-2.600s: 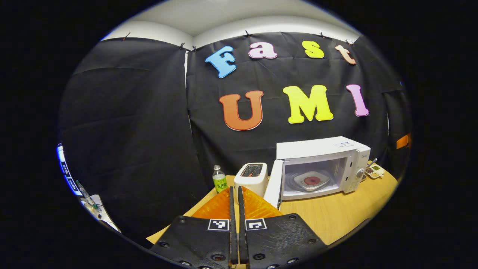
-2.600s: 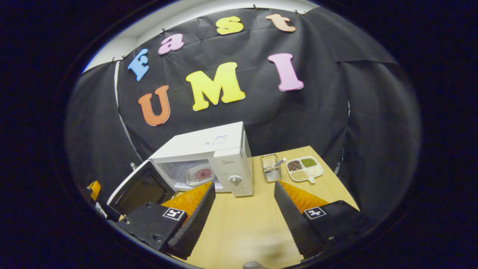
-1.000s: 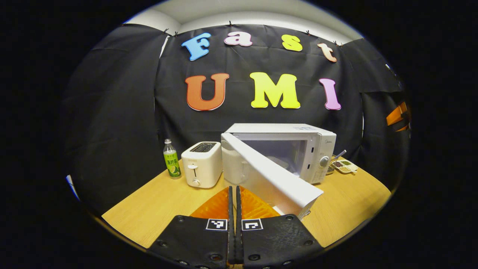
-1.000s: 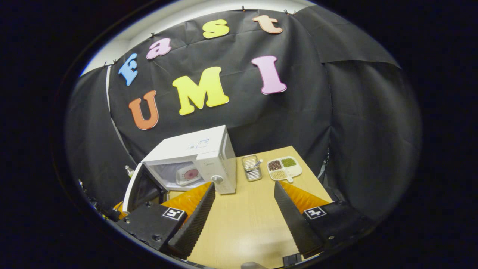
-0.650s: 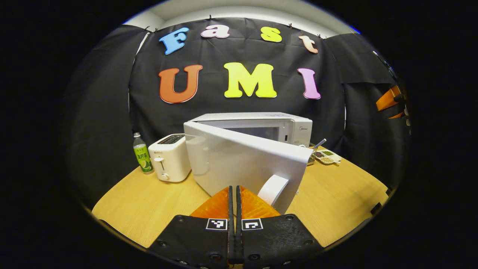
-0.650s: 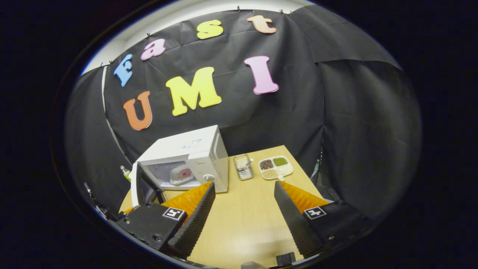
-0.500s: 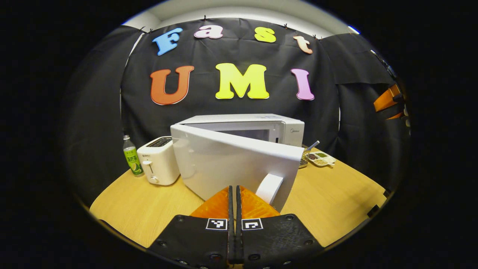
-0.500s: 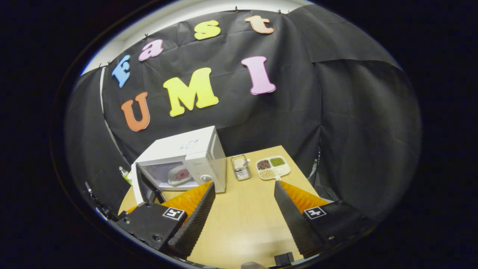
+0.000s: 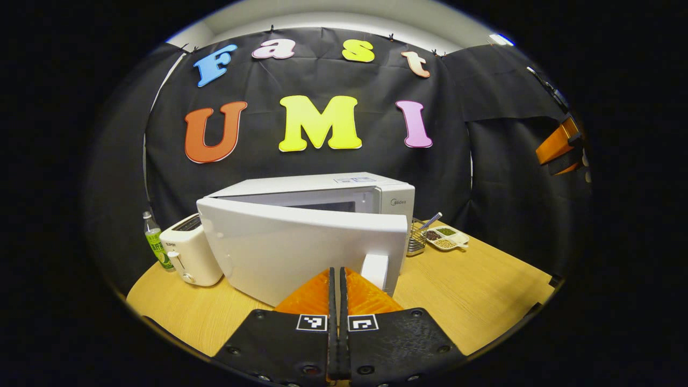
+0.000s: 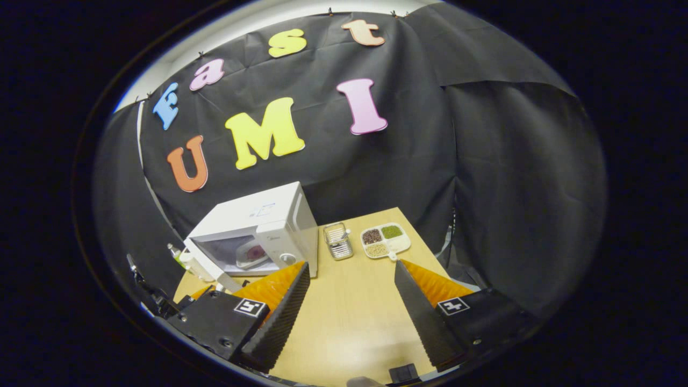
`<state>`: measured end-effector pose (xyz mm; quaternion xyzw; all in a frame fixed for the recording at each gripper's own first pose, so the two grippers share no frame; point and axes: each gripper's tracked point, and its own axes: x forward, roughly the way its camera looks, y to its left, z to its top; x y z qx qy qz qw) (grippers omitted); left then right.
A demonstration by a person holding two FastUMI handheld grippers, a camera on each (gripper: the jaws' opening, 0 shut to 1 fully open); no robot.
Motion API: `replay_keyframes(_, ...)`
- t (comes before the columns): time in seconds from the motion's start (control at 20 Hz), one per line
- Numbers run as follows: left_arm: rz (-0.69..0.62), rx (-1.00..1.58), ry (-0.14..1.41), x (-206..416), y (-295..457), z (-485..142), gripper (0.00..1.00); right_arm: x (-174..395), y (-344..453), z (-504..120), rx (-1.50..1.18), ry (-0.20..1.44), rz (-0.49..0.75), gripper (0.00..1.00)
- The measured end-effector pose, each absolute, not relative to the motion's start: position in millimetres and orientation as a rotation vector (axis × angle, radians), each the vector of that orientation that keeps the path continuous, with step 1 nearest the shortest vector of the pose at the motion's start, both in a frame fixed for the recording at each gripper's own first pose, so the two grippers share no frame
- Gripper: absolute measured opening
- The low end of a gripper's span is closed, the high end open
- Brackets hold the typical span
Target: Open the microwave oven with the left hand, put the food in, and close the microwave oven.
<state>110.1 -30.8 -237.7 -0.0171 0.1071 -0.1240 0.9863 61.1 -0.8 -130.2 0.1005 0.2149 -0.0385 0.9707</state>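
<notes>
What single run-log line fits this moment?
door: nearly shut | plate: inside microwave | left tongs: shut, at door | right tongs: open, empty

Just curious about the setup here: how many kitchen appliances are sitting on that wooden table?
2. A white microwave stands mid-table with its door partly open, and a white toaster sits beside it, next to a green bottle. Others may be hidden behind the microwave.

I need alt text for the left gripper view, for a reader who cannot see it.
A white microwave on a wooden table, its door partly ajar, with the shut left hand-held gripper in front of the door. A toaster and bottle stand to its left.
</notes>
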Motion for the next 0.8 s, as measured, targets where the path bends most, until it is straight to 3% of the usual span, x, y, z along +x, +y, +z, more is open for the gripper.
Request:
replay_keyframes(0.3, -0.246, -0.047, 0.220, 141.2, -45.1, -237.5, 0.00, 71.4, -6.6, -129.8, 0.206, 0.445, -0.061, 1.00)
replay_keyframes(0.35, -0.245, -0.044, 0.217, 147.3, -46.9, -237.2, 0.00, 73.1, -7.3, -127.1, 0.198, 0.439, -0.061, 0.92)
replay_keyframes(0.4, -0.242, -0.040, 0.215, 153.3, -48.3, -236.9, 0.00, 75.4, -8.4, -125.6, 0.184, 0.434, -0.058, 1.00)
replay_keyframes(0.45, -0.242, -0.039, 0.215, 159.1, -49.5, -237.5, 0.00, 77.5, -8.9, -123.6, 0.177, 0.428, -0.052, 0.92)
replay_keyframes(0.5, -0.244, -0.040, 0.213, 164.0, -52.1, -237.8, 0.00, 78.9, -9.5, -122.6, 0.170, 0.428, -0.051, 1.00)
replay_keyframes(0.8, -0.250, -0.045, 0.204, 195.8, -68.7, -238.5, 0.00, 84.7, -18.0, -124.4, 0.162, 0.437, -0.054, 1.00)
